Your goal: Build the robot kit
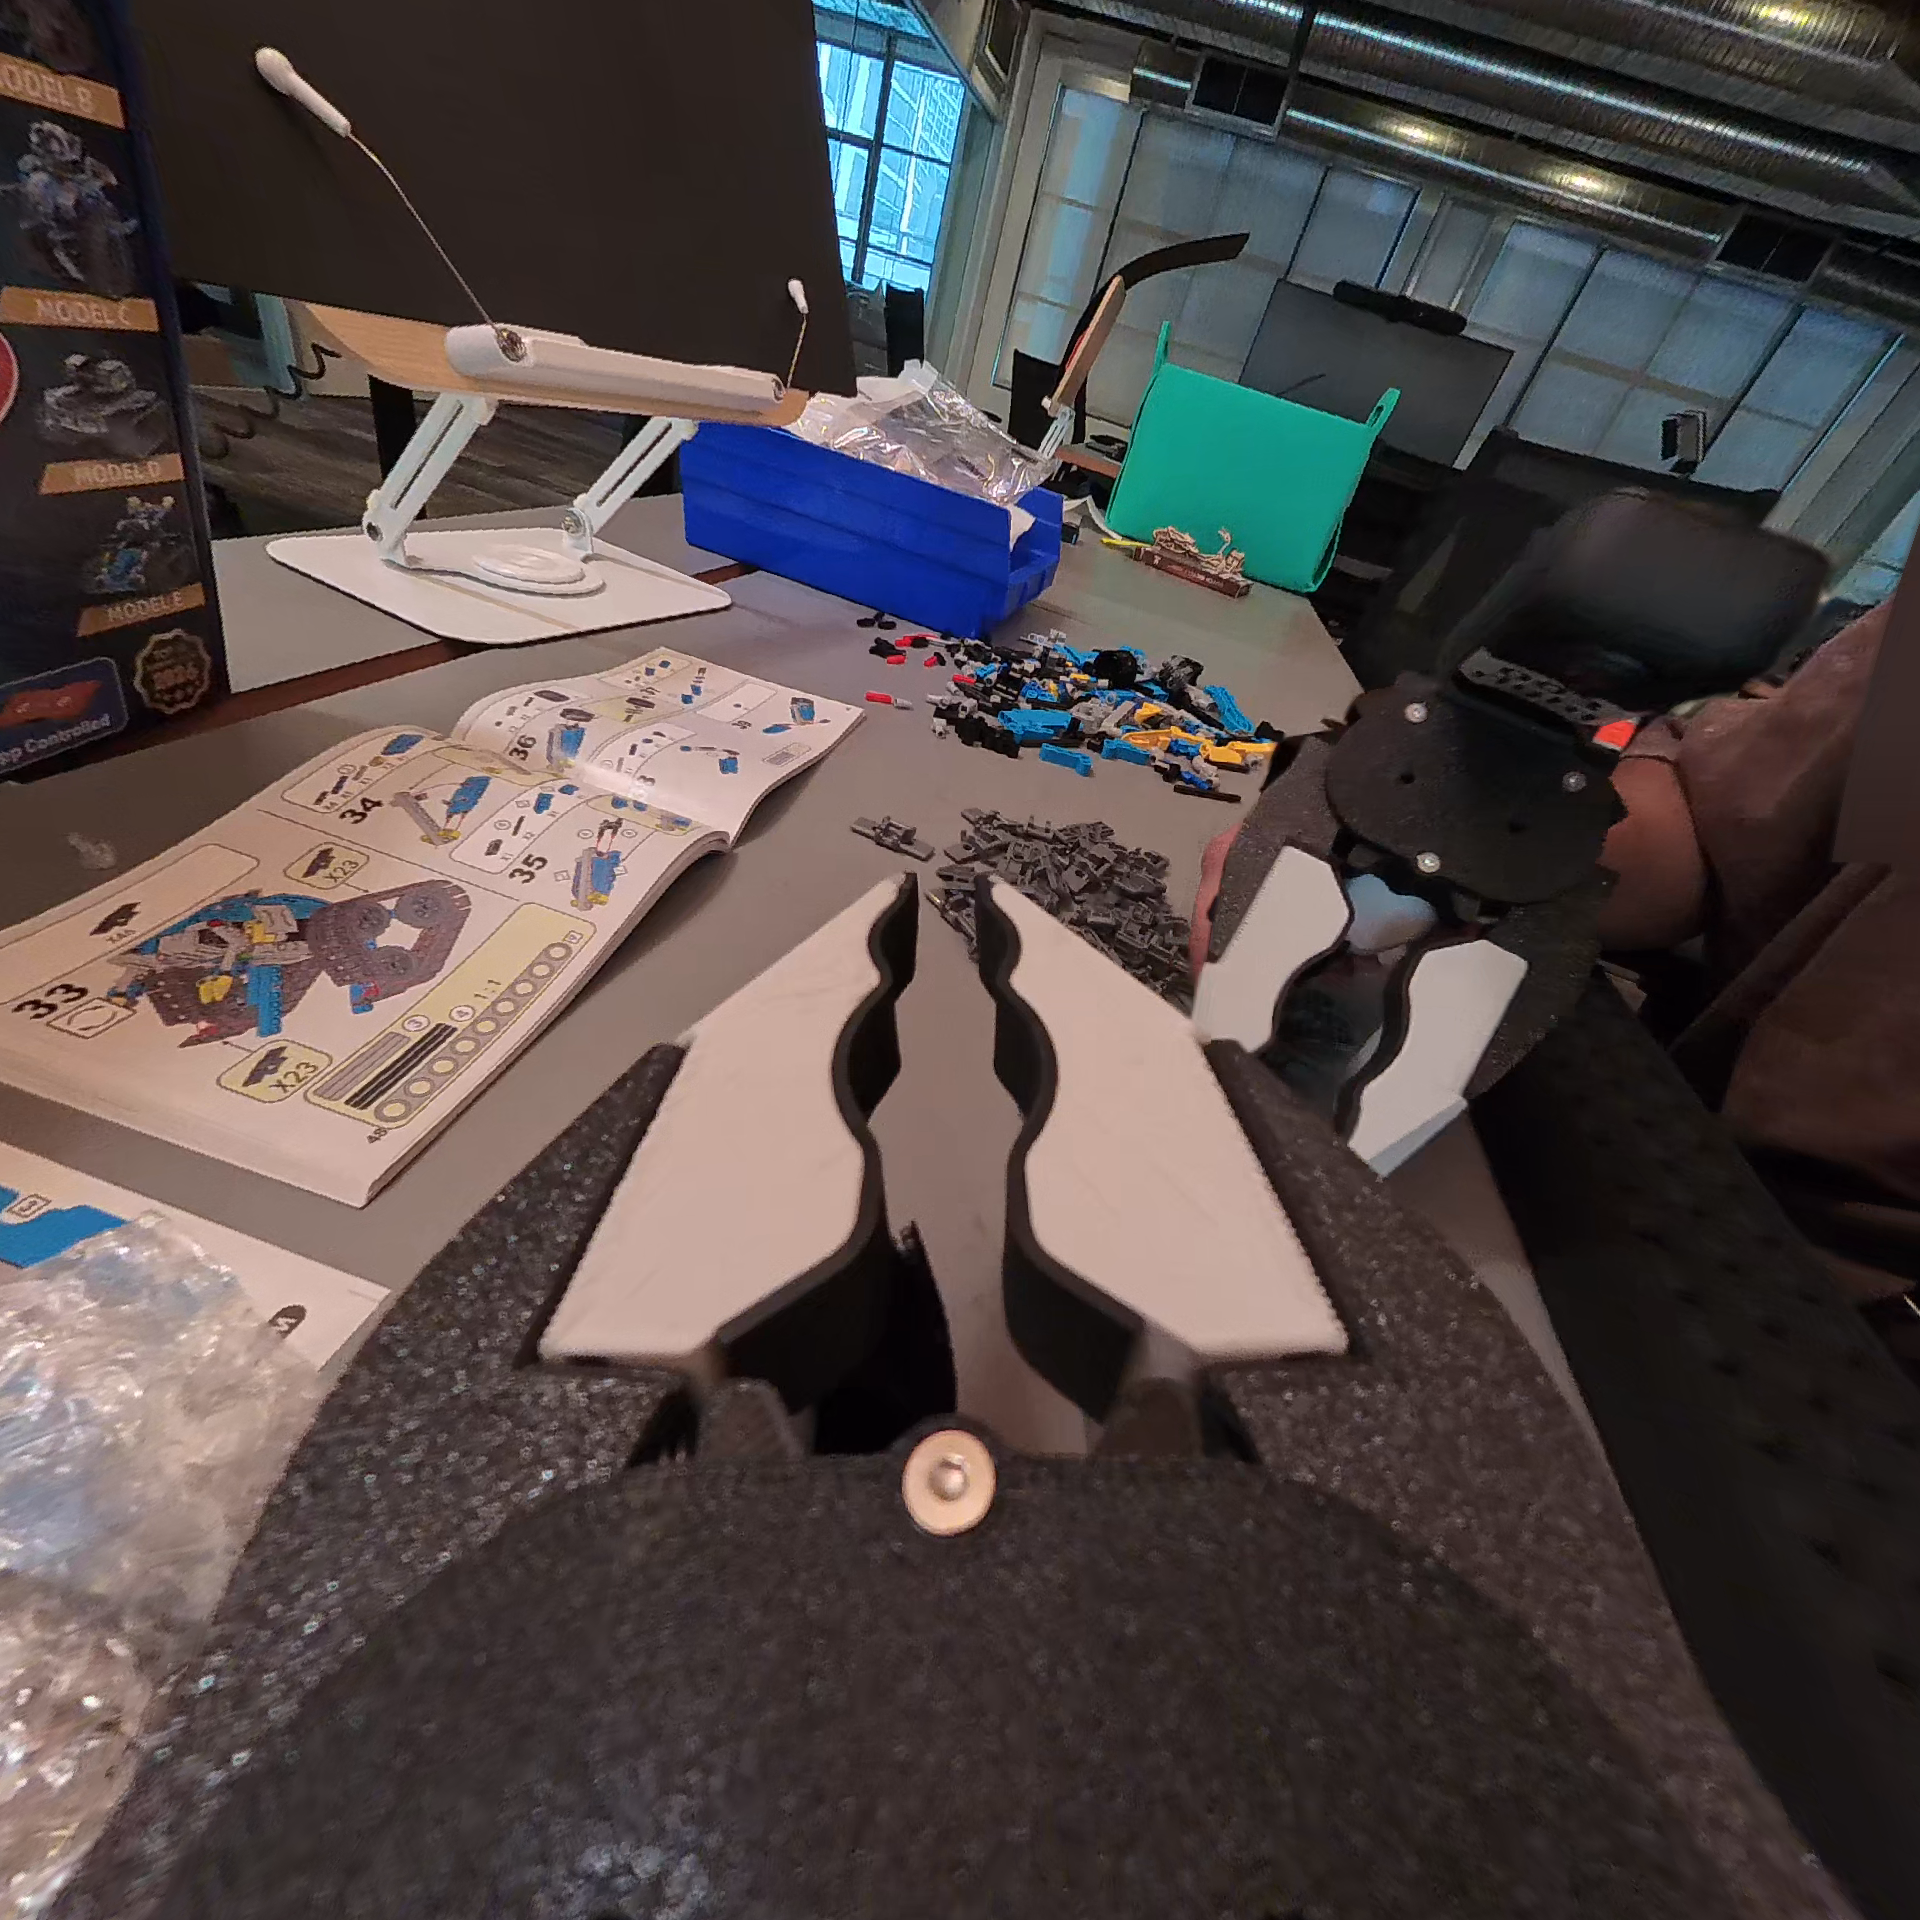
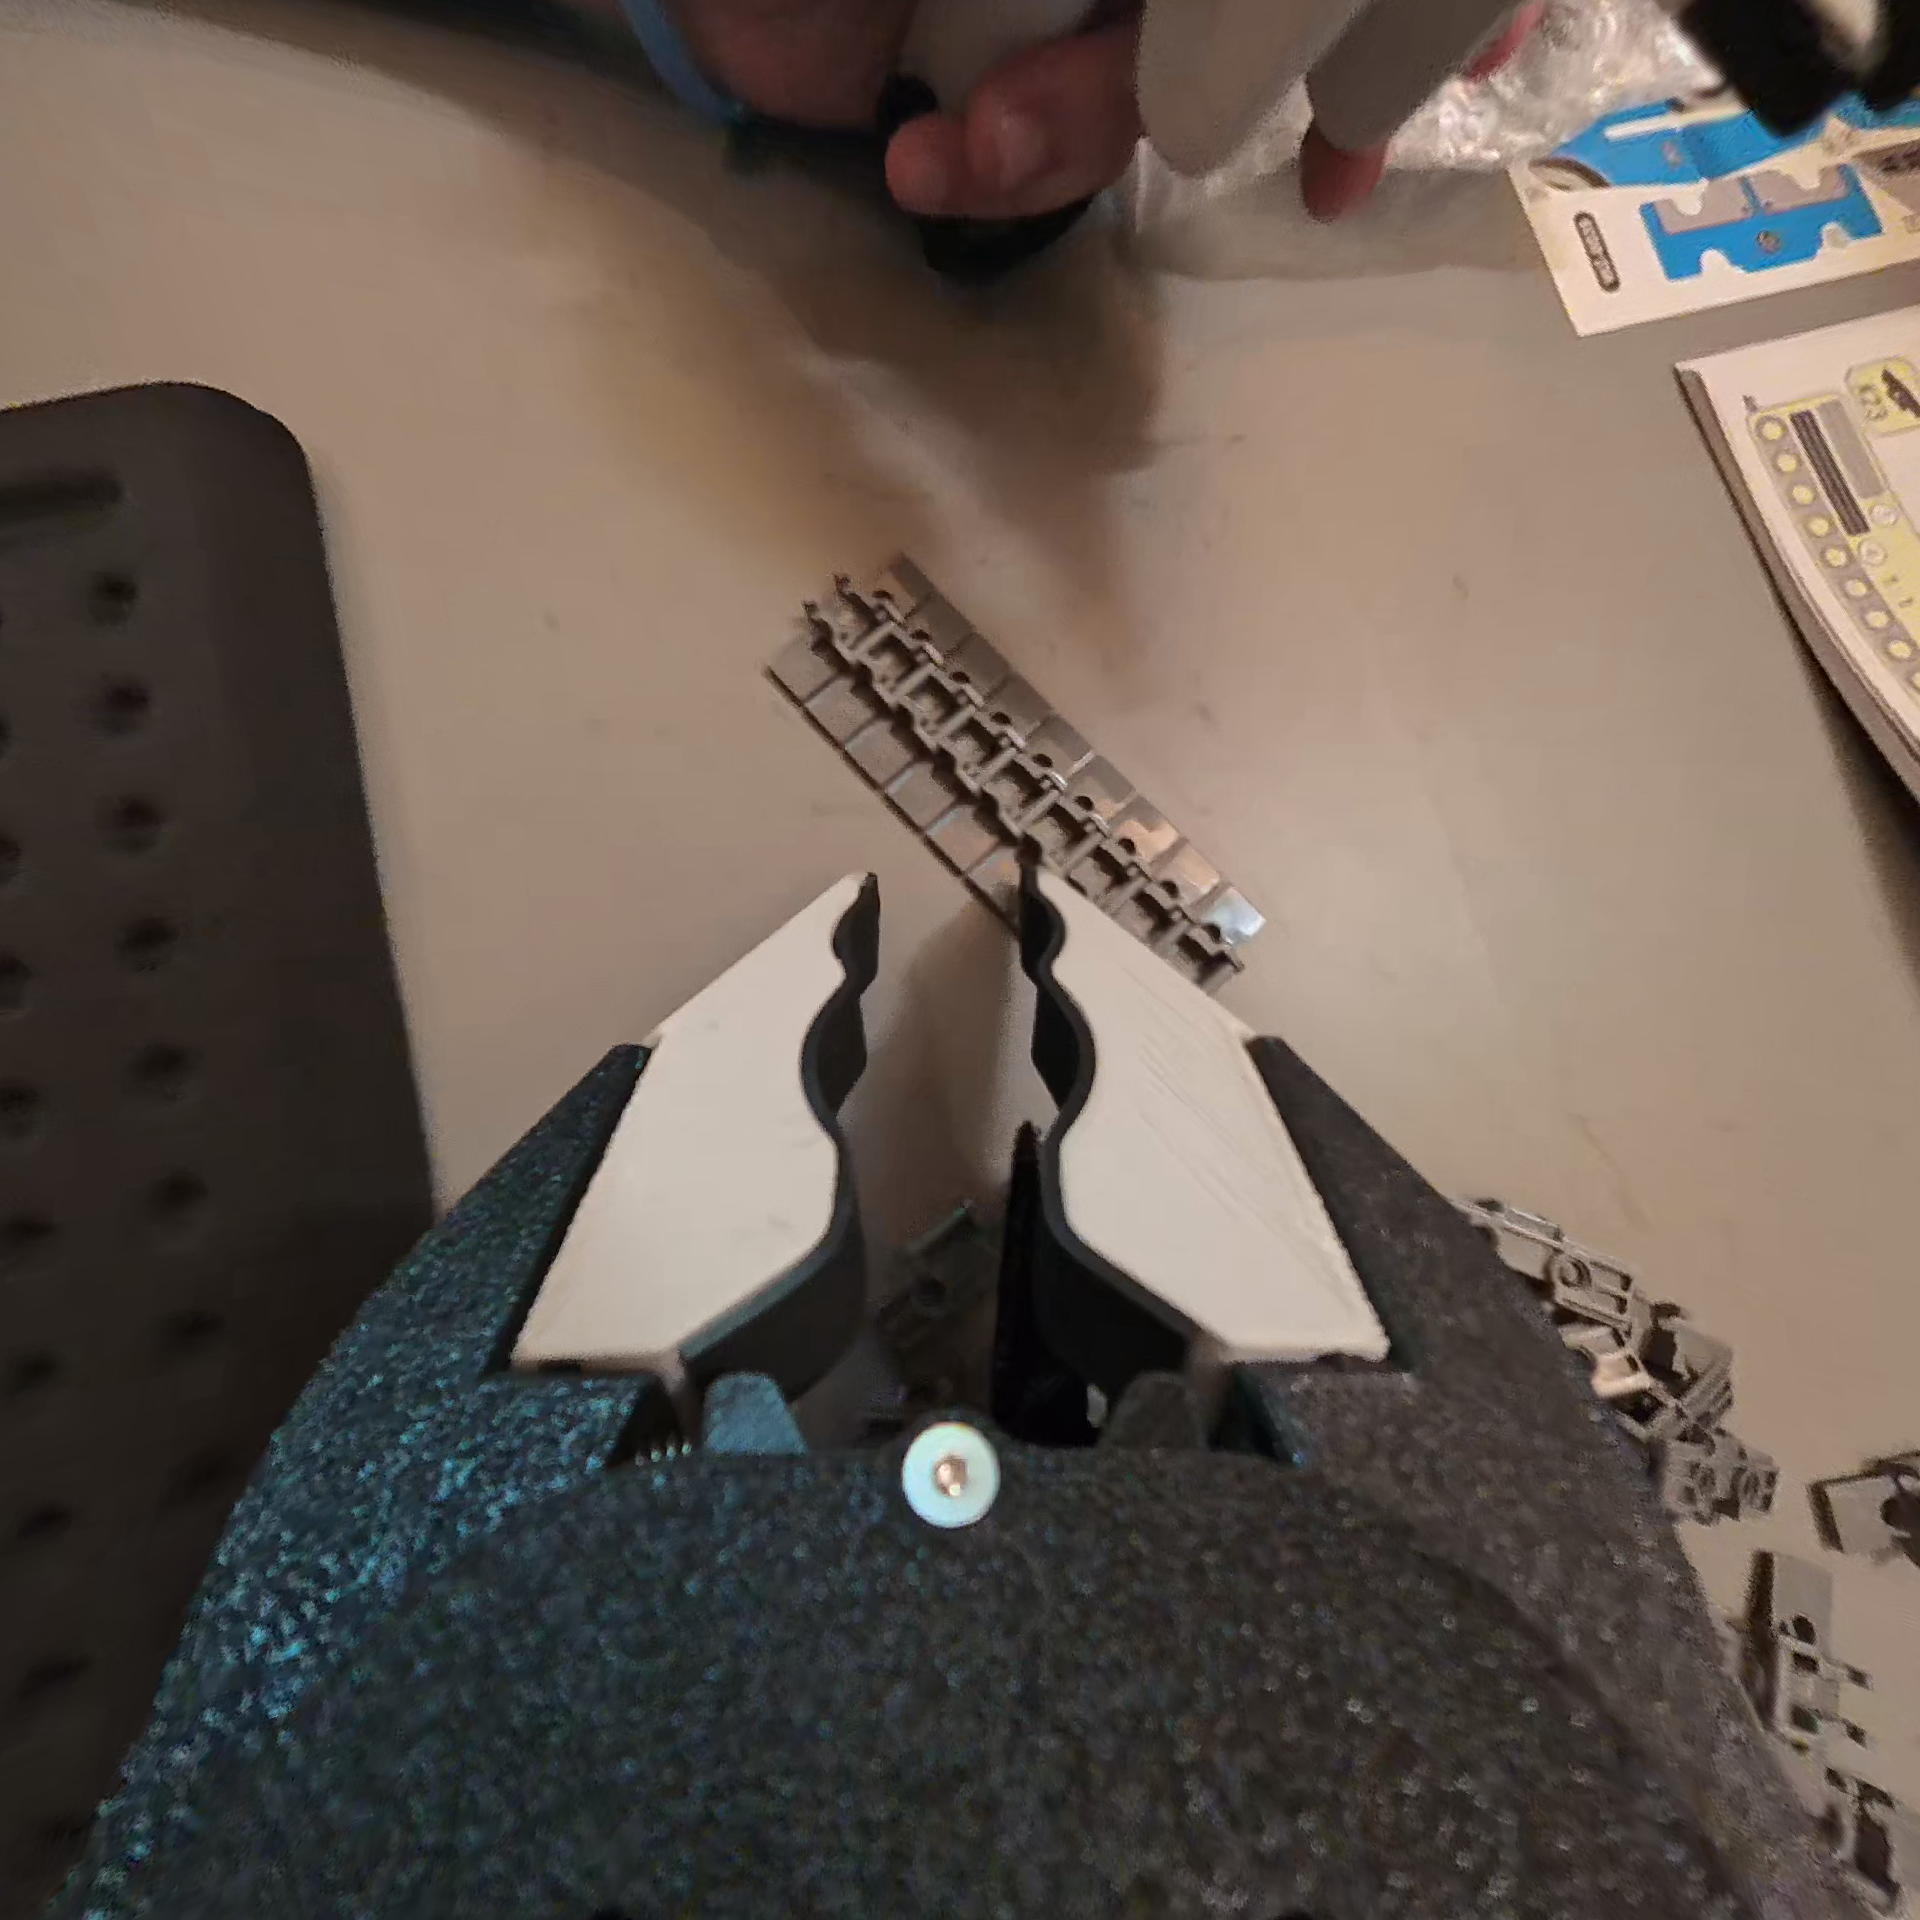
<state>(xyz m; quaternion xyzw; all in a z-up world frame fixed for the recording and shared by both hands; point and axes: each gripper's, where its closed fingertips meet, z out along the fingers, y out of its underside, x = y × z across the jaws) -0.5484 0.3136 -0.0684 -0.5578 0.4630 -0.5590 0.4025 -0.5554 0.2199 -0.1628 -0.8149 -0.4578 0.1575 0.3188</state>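
hovering: right gripper parted, empty | grey track strip just ahead (touching one tip) | left gripper narrow, empty

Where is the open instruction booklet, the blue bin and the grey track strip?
Open instruction booklet (image 1: 395,883): left wrist view, on its left page.
Blue bin (image 1: 862,520): left wrist view, on its long side wall.
Grey track strip (image 2: 997,769): right wrist view, on its middle links.

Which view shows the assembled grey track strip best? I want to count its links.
The right wrist view: the grey track strip lies flat just beyond the open right gripper. The left wrist view doesn't show it.
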